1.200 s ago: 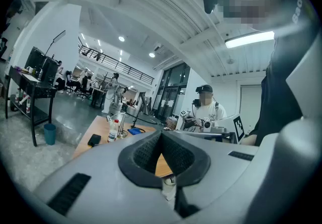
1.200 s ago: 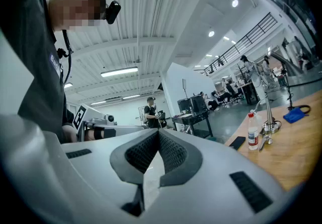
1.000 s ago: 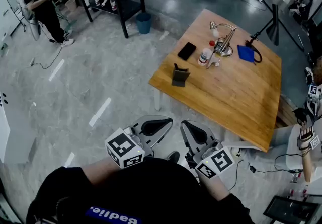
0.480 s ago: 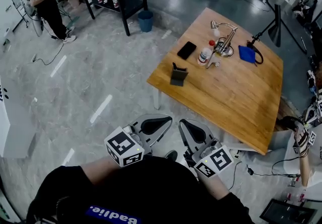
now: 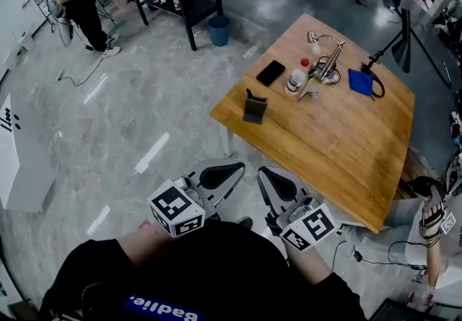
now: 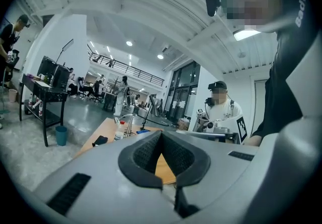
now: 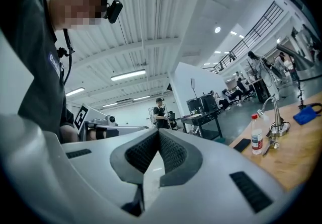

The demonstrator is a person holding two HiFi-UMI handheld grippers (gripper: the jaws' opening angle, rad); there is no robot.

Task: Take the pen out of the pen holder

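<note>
Head view showed both tools tucked close to the person's chest, over the grey floor and well apart from the wooden table [image 5: 339, 146]. The left gripper [image 5: 232, 170] had its jaws pressed together with nothing between them, and the right gripper [image 5: 268, 177] was closed and empty in the same way; each gripper view confirmed the dark pads meeting at the tips. Compared with a second earlier, the whole scene had slid a little in the head view: the table sat slightly larger and lower in the picture, and the room behind it had drifted to the right, while the grippers kept their place near the body. That read as the person walking towards the table, not yet reaching. On the table's near-left part stood a small black box, most likely the pen holder [image 5: 255, 110], with a thin dark stick rising from it that was probably the pen [image 5: 250, 94], though both were too small to be sure of. A phone [image 5: 270, 72] and a bottle [image 5: 294, 80] lay beyond it. By my judgement the task had not properly begun: the approach had to finish and one gripper had to open before the pen could be taken.
</note>
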